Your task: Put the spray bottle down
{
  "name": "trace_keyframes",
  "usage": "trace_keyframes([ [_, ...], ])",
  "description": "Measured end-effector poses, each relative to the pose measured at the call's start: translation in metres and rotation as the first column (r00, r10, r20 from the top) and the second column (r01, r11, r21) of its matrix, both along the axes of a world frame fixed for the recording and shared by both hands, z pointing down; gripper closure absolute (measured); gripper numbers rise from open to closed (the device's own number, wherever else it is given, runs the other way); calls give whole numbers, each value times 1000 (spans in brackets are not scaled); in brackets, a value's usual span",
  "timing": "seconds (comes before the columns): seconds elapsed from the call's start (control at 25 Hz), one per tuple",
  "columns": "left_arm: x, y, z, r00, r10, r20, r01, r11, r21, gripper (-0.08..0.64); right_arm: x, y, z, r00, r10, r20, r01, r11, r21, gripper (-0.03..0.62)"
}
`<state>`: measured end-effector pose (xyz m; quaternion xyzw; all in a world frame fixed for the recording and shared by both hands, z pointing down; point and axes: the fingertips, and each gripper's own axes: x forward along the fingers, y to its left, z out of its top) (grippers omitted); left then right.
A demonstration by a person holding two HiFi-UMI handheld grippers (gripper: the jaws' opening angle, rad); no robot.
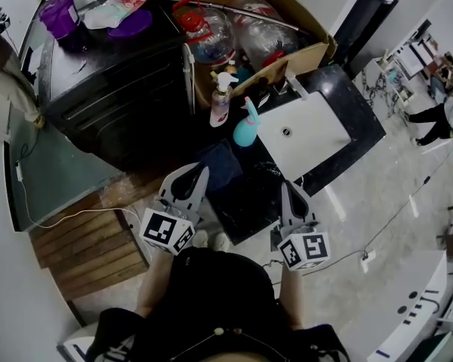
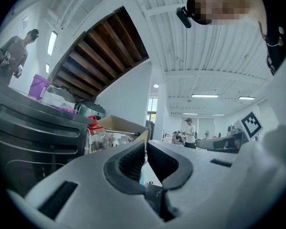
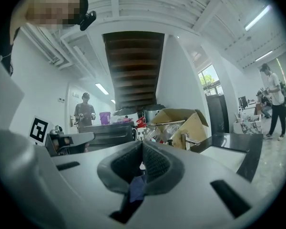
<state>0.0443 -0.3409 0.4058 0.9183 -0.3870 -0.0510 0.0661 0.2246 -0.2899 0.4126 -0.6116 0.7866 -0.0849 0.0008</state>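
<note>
White walls [image 3: 181,70] and a ribbed white ceiling [image 2: 200,56] with strip lights [image 2: 205,96]. Dark timber stair underside [image 3: 133,66] overhead. Window [image 3: 209,82] at right. Pale glossy floor [image 1: 377,202], with a slatted wooden board [image 1: 90,251] lying on it. Black cabinet [image 1: 113,89] stands beside a black table [image 1: 362,130] carrying a white sink [image 1: 317,145].

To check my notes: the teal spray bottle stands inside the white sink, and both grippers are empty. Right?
No. The teal spray bottle stands on the black counter beside the white sink, not inside it; the head view shows this. The left gripper and right gripper are empty.
</note>
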Motion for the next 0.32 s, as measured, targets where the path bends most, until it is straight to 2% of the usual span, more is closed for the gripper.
trace_keyframes([
  [0.32, 0, 2, 1, 1000, -1, 1, 1, 1000, -2, 541, 0, 1, 3, 1000, -1, -6, 1, 1000, -7, 589],
])
